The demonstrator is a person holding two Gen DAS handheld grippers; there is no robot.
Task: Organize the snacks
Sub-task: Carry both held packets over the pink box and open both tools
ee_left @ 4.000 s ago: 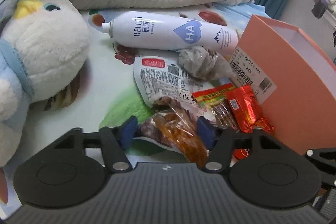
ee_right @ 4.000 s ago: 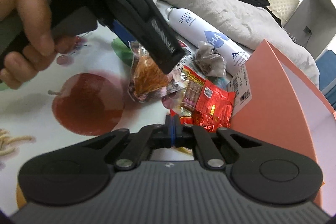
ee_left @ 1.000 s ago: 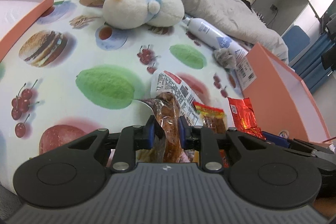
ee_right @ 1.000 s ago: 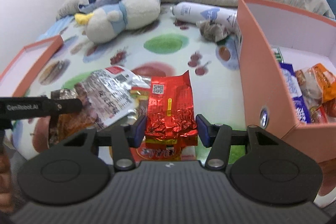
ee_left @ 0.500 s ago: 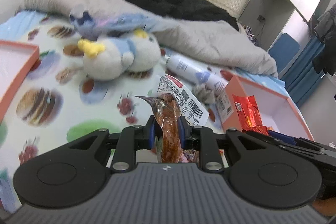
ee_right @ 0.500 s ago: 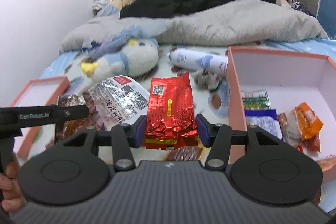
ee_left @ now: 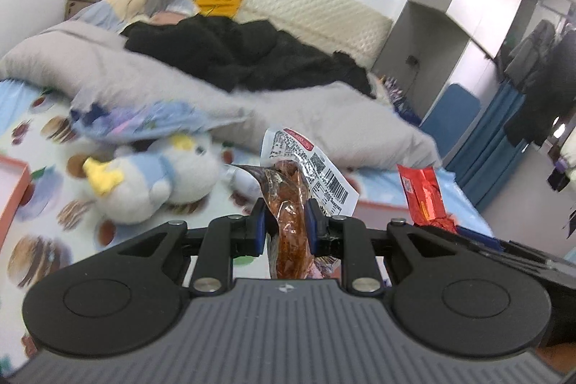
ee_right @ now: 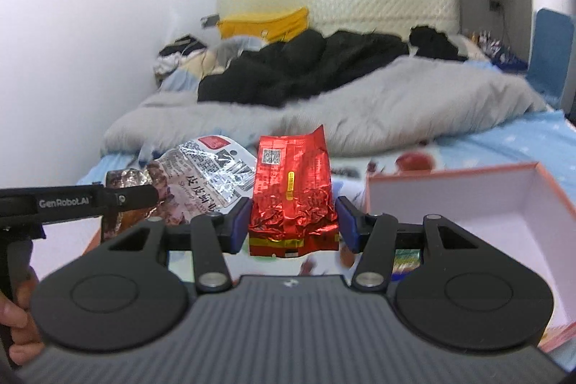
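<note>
My left gripper [ee_left: 286,225] is shut on a clear snack bag of brown-orange meat [ee_left: 288,204] with a white printed label, held up in the air above the bed. The bag also shows at the left in the right wrist view [ee_right: 201,182]. My right gripper [ee_right: 293,222] is shut on a red foil packet [ee_right: 291,189], also lifted; the packet shows at the right in the left wrist view [ee_left: 423,197]. The pink box [ee_right: 504,204] with a white inside lies low at the right, below and right of the red packet.
A blue-and-white plush toy [ee_left: 144,179] lies on the fruit-print sheet at the left. A pink box lid [ee_left: 12,193] sits at the far left edge. A grey blanket [ee_right: 378,110] and black clothes [ee_left: 244,53] fill the back of the bed.
Both grippers have risen further with their packets and tilted up toward the headboard. The box now sits lower at the right in the right wrist view.
</note>
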